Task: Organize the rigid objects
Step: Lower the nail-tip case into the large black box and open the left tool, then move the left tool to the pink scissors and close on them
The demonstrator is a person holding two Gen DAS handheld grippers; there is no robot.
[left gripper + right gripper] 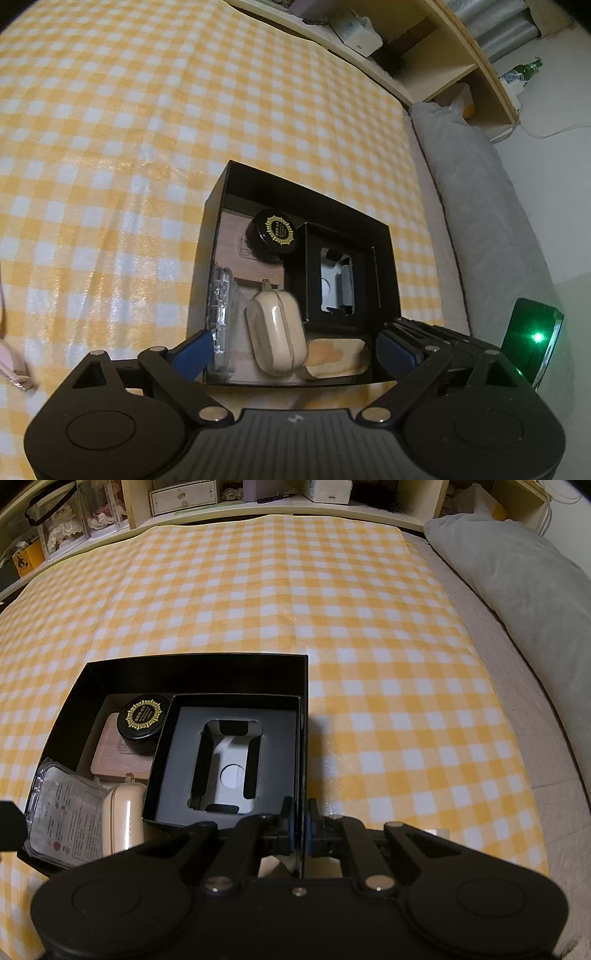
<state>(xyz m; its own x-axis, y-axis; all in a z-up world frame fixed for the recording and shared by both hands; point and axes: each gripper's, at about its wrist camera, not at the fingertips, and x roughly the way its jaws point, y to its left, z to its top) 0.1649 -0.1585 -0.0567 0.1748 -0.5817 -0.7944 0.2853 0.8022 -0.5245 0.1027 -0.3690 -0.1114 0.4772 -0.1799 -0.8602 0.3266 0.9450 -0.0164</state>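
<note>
Your right gripper (300,825) is pinched narrow on the right wall of the black box (192,664), one finger inside and one outside, so keep that clamp steady: it is what stops the box sliding on the checked cloth (369,627). Your left gripper (295,349) stands wide with nothing between its fingers, hovering over the box's near edge; its left finger (192,354) sits right by the clear plastic case (221,310) leaning in the near-left corner, so lift straight up to avoid knocking it over. Just beyond, the beige earbud case (277,332) lies near the middle of the near side, looking freshly placed, with a tan pouch-like item (338,356) beside it toward the near-right corner. Farther in, the smaller black tray with the cut-out insert (229,760) fills the right half, and the round black tin with the gold emblem (144,716) rests on a wooden block (118,757) at the far-left corner. A pink object (14,369) at the cloth's left edge may be next; what it is I cannot tell.
</note>
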